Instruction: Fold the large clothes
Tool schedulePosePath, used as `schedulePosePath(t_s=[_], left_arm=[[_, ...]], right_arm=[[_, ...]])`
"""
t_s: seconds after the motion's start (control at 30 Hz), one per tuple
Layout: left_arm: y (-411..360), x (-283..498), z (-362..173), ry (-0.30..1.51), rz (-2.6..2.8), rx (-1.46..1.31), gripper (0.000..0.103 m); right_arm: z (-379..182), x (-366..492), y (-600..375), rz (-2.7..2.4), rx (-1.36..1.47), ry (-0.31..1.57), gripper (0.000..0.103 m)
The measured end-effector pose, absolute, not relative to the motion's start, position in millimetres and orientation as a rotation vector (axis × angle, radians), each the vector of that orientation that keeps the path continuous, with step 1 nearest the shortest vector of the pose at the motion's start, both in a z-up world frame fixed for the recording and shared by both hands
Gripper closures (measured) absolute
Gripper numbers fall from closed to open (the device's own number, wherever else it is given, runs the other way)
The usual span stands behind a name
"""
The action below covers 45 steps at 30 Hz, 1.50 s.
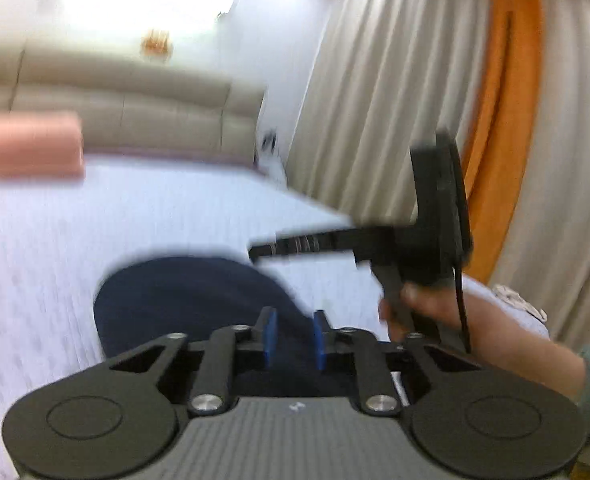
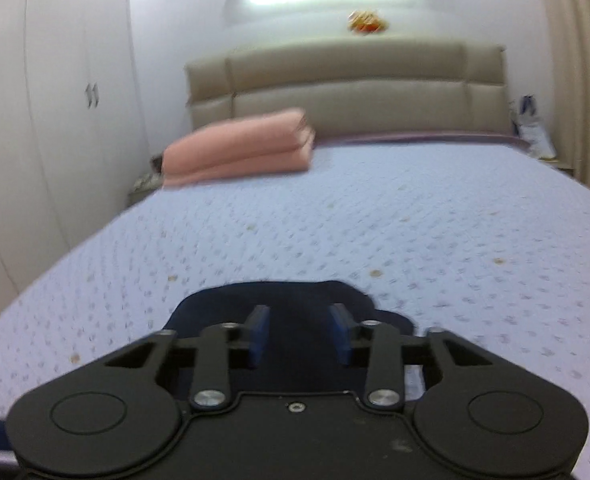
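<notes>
A dark navy garment point(image 1: 183, 292) lies bunched in a rounded heap on the pale patterned bedspread point(image 1: 55, 260). My left gripper point(image 1: 295, 336) hovers over its near edge. Its blue pads stand a little apart, with cloth showing below the gap but not pinched. In the right wrist view the same garment point(image 2: 295, 292) lies just beyond my right gripper point(image 2: 300, 334), whose pads stand wider apart and hold nothing. The left wrist view also shows the right gripper point(image 1: 263, 250) from the side, held by a hand point(image 1: 455, 320) above the garment's right side. Both views are blurred.
A folded pink blanket point(image 2: 239, 146) sits at the far left of the bed point(image 2: 415, 220), near the beige padded headboard point(image 2: 347, 88). White wardrobe doors point(image 2: 55, 100) line the left wall. Cream and orange curtains point(image 1: 499, 120) hang to the right of the bed.
</notes>
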<state>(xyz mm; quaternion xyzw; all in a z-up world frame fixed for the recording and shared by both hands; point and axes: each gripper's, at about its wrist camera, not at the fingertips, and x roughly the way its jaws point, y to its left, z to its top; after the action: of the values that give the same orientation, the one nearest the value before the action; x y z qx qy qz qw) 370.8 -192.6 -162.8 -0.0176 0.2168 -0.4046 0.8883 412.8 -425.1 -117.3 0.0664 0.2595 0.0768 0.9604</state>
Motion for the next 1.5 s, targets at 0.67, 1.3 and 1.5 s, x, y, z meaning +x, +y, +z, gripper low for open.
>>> schedulePosePath(t_s=[0.67, 1.3, 1.5], left_arm=[[-145.9, 316.2, -179.3, 0.453, -0.853, 0.047, 0.087], [-200.3, 352.5, -183.7, 0.511, -0.876, 0.167, 0.087], [-180.6, 346.6, -204.0, 0.506, -0.880, 0.059, 0.087]], right_arm=[[-120.7, 347.3, -429.0, 0.167, 0.180, 0.581, 0.085], [-120.0, 337.3, -419.2, 0.270, 0.127, 0.551, 0.091], [-162.1, 438.3, -381.7, 0.340, 0.041, 0.686, 0.098]])
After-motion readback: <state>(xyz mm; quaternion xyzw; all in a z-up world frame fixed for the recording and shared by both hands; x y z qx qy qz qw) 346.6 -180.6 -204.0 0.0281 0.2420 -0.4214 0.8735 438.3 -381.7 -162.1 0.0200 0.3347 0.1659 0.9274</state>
